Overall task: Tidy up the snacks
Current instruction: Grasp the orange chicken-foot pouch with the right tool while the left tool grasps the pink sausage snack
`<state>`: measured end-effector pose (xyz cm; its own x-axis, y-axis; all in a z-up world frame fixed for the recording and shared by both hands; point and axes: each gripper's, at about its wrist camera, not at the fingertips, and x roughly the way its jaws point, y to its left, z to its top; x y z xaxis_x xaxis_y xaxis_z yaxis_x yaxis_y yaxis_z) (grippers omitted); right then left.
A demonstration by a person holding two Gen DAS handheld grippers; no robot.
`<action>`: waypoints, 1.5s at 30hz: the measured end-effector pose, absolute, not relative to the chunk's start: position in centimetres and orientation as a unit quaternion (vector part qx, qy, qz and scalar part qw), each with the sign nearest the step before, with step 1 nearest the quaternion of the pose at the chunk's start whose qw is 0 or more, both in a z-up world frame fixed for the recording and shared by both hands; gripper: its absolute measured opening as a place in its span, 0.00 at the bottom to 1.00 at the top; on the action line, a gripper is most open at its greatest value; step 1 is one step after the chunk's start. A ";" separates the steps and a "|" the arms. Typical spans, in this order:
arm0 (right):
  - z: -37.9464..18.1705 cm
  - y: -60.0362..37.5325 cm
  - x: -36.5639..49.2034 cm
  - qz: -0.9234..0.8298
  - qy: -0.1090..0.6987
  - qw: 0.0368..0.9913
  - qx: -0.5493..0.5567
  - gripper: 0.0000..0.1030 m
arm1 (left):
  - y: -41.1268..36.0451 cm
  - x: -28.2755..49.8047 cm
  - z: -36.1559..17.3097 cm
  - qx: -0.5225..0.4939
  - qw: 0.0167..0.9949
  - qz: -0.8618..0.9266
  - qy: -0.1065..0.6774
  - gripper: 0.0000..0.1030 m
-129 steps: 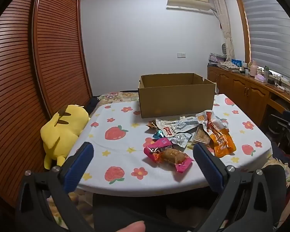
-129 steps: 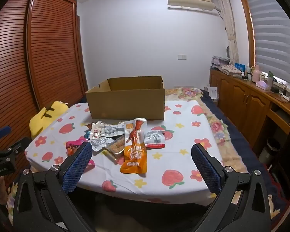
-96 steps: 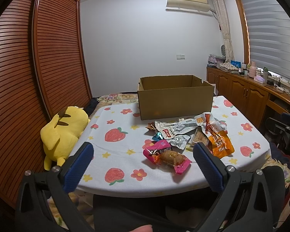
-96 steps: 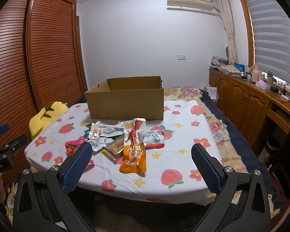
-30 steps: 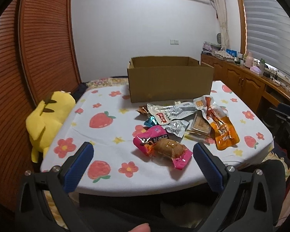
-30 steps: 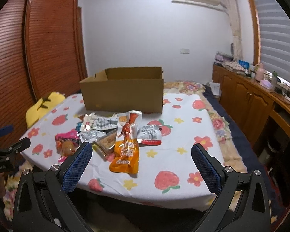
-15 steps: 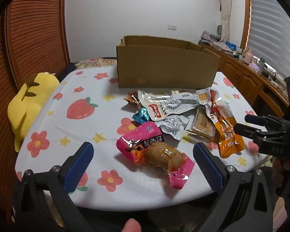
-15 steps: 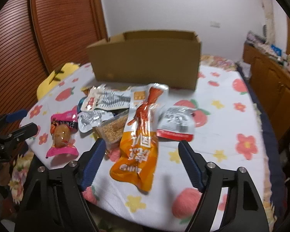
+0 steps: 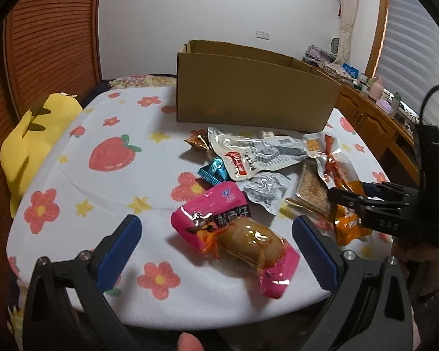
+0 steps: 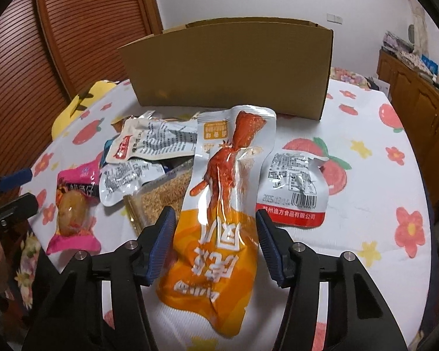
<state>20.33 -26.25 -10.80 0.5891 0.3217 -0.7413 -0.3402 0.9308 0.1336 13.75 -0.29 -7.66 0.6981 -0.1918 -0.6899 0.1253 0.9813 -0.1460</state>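
right tool (image 10: pixel 213 244) stands wide, straddling the orange pack (image 10: pixel 219 234) at the worktop's (image 10: pixel 365 175) near edge; left tool (image 9: pixel 216 251) wide over the pink pack (image 9: pixel 234 234); box (image 10: pixel 228 67) behind.

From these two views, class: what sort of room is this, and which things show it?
Probably a bedroom at home. A strawberry-print sheet covers the surface that holds the snacks, a yellow plush toy lies beside it, and a slatted wooden wardrobe stands behind.

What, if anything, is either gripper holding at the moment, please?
Nothing: the right gripper straddles the orange pouch, jaws open; the left gripper is open too.
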 end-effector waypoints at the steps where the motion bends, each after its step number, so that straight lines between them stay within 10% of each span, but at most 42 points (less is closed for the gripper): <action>1: -10.8 -26.2 20.4 0.185 0.414 0.891 -0.011 0.56 | -0.2 14.0 -7.8 -0.047 0.918 -0.085 0.383 1.00; 14: -10.8 -25.8 20.5 0.180 0.409 0.894 -0.016 0.56 | -1.4 17.0 -10.8 -0.073 0.885 -0.102 0.448 0.85; 38: -10.6 -25.7 20.0 0.184 0.412 0.892 -0.033 0.45 | 1.5 15.3 -11.2 -0.059 0.874 -0.103 0.471 0.87; 45: -10.5 -25.6 20.1 0.183 0.420 0.888 -0.041 0.46 | 1.0 14.9 -11.2 -0.064 0.873 -0.133 0.464 0.60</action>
